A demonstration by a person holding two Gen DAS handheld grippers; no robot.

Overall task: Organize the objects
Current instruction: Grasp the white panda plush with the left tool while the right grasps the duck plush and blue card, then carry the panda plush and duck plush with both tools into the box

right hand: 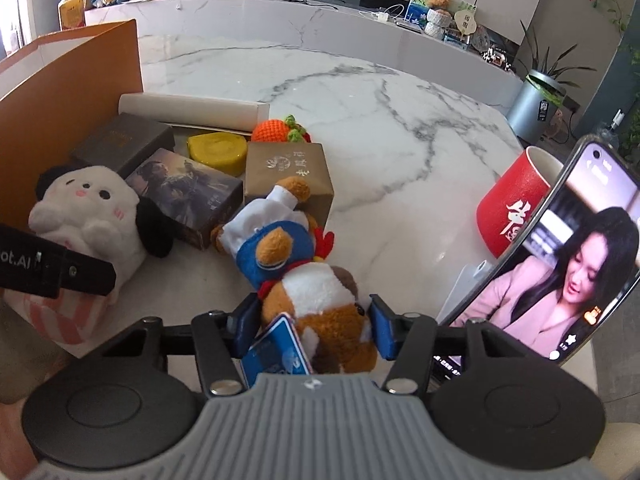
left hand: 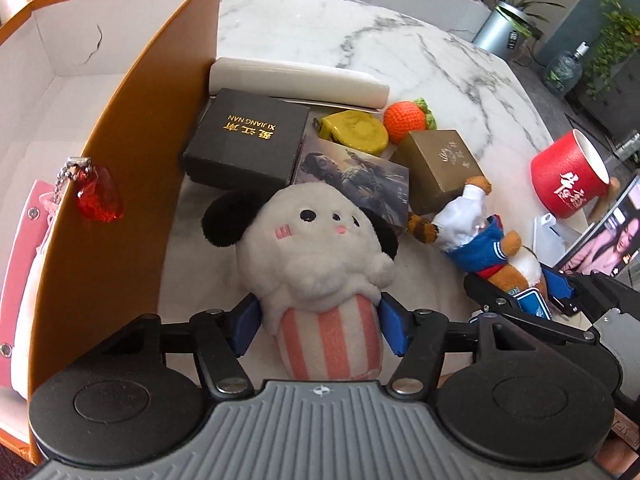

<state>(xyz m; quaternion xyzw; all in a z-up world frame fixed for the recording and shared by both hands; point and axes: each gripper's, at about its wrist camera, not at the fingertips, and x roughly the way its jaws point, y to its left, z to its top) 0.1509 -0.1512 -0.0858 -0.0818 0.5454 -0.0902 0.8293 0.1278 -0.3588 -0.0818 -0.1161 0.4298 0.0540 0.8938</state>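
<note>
My left gripper [left hand: 320, 326] is shut on the white plush dog [left hand: 316, 248], its blue pads pressing the pink-striped base; the dog also shows in the right wrist view [right hand: 86, 216]. My right gripper [right hand: 314, 326] is shut on the brown bear plush in a blue and white sailor suit [right hand: 304, 276], which lies on the marble table [right hand: 360, 92]; the bear also shows in the left wrist view [left hand: 472, 224]. An orange cardboard box [left hand: 132, 152] with a white inside stands open at the left; a red heart charm [left hand: 98, 198] hangs on its wall.
Behind the plushes lie a black box [left hand: 248, 136], a picture box [left hand: 360, 176], a gold box [left hand: 438, 164], a yellow case [left hand: 356, 130], a crocheted orange [left hand: 406, 120] and a white roll [left hand: 296, 80]. A red cup [right hand: 516, 204] and a propped phone [right hand: 568, 256] stand at the right.
</note>
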